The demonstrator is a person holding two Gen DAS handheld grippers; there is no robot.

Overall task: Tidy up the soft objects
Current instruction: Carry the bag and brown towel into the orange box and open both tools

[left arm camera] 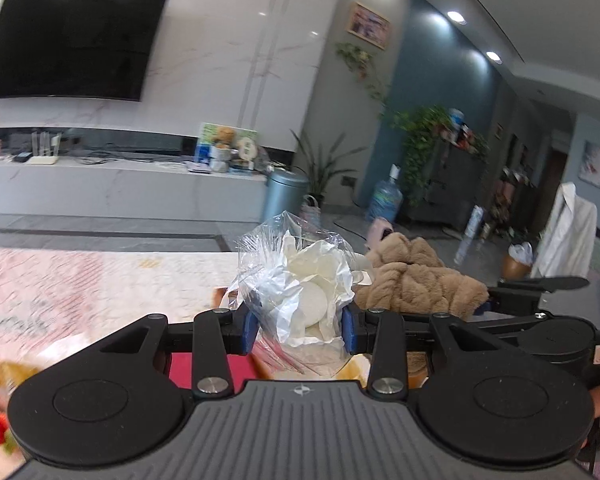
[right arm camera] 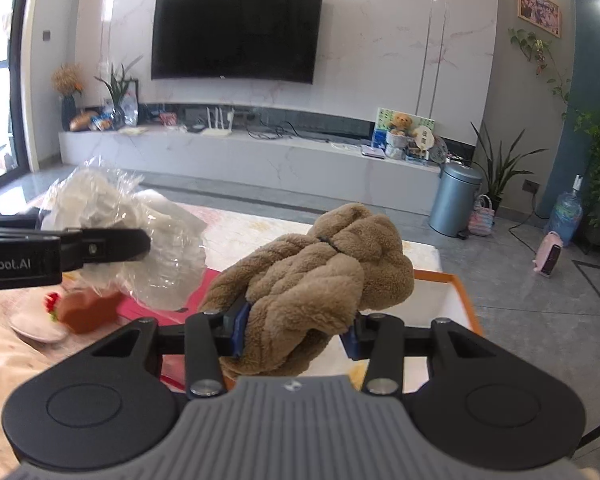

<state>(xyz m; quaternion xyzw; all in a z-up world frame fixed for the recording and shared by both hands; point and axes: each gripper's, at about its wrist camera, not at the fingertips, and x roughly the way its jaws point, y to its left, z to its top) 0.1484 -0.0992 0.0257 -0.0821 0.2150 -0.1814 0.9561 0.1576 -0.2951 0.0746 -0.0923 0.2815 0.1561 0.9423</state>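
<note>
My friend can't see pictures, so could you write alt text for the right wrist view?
A claw grips a fluffy brown towel above an orange-rimmed tray. To its left, a second claw holds a clear plastic bag.

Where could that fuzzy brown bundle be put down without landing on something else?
The white floor of the orange-rimmed tray, just beyond and right of the brown plush bundle, looks bare. The grey floor tiles further right are open too. Left is crowded: the clear plastic bag, a plate and a red mat.
</note>
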